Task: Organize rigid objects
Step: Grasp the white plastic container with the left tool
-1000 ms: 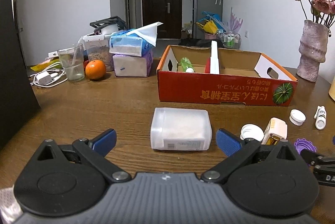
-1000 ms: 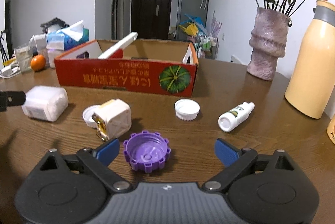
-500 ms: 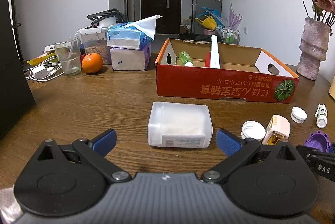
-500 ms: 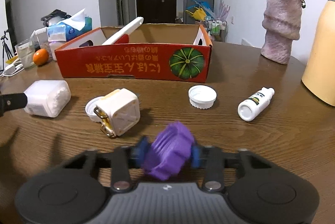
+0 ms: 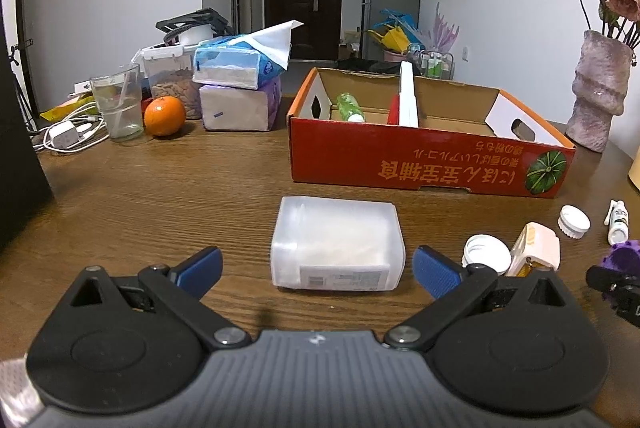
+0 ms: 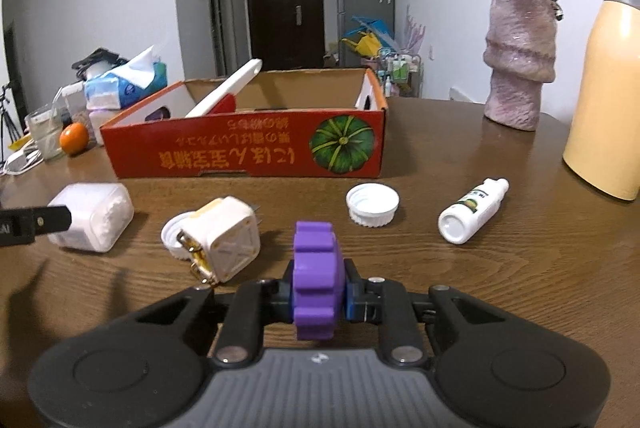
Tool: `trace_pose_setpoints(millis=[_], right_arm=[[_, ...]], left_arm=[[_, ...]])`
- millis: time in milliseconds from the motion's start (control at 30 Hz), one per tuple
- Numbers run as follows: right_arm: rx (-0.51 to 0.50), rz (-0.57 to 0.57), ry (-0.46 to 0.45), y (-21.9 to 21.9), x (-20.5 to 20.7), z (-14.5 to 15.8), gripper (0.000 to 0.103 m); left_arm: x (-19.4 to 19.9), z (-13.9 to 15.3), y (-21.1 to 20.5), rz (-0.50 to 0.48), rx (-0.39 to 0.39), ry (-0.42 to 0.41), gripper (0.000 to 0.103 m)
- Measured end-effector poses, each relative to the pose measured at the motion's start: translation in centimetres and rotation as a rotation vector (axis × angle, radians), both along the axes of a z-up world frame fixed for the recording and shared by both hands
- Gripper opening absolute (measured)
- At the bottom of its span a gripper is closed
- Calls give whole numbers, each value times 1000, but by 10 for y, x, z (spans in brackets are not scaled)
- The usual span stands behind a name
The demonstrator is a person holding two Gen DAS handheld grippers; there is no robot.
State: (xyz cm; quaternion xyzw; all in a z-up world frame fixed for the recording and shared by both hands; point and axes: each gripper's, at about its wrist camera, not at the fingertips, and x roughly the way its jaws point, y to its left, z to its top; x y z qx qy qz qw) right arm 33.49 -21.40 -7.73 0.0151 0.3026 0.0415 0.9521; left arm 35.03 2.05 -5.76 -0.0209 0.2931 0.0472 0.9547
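The right gripper [image 6: 316,292] has squeezed tight on a purple cap [image 6: 316,280], which stands on its edge between the blue pads, just above the wooden table [image 6: 500,288]. The left gripper [image 5: 318,270] is wide open and holds nothing. A cloudy plastic box [image 5: 336,244] lies between its fingers, not touching them.

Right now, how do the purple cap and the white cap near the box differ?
The purple cap stands on edge, clamped in the right gripper; the white cap lies flat on the table, open side up. Purple has chunky lobes; white has fine ridges. Both are round screw caps.
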Motion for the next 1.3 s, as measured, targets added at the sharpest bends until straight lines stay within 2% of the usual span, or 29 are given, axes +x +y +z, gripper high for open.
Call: trace_pose_setpoints(millis=[300, 500, 633, 733, 767, 800, 1300], right_arm=[[19, -45, -28, -7, 0, 3, 20], [23, -54, -35, -8, 1, 4, 20], [25, -61, -36, -7, 1, 3, 20], [25, -63, -36, -8, 1, 3, 20], [25, -63, -36, -8, 1, 3, 20], [24, -63, -36, -8, 1, 3, 20], [31, -76, -49, -12, 1, 2, 20]], left_arm=[[23, -7, -9, -16, 14, 11, 103], [41, -18, -4, -2, -44, 61, 103], [49, -21, -3, 1, -38, 69, 103], [50, -21, -5, -6, -22, 62, 94], [51, -22, -5, -12, -21, 64, 85], [51, -22, -6, -16, -18, 69, 83], [37, -14, -5, -10, 6, 11, 83]])
